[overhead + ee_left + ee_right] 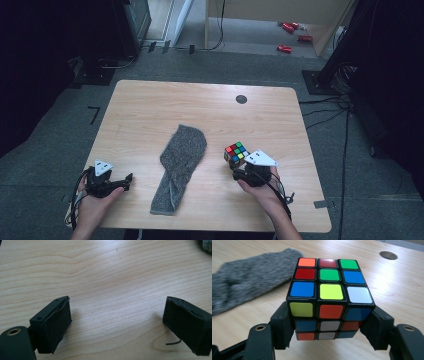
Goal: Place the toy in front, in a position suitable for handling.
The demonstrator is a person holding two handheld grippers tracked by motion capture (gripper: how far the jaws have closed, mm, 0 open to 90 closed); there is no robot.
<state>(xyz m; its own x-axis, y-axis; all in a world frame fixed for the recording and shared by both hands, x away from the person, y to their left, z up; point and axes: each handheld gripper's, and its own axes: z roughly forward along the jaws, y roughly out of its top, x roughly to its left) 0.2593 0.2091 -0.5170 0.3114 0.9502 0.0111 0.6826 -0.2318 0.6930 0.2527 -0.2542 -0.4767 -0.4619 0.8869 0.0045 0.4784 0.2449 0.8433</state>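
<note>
Both hands low; cube point(329, 295) clamped.

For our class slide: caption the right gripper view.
Right gripper clamps a scrambled puzzle cube above the wooden table, grey sock behind.

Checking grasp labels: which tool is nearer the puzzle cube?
Right. The right tool grips the puzzle cube between its jaws. The left tool sits open near the table's left edge, beyond the grey sock.

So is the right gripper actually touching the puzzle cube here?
Touching. In the right gripper view, the right gripper has a pad pressed against each side of the puzzle cube, with no gap showing.
</note>
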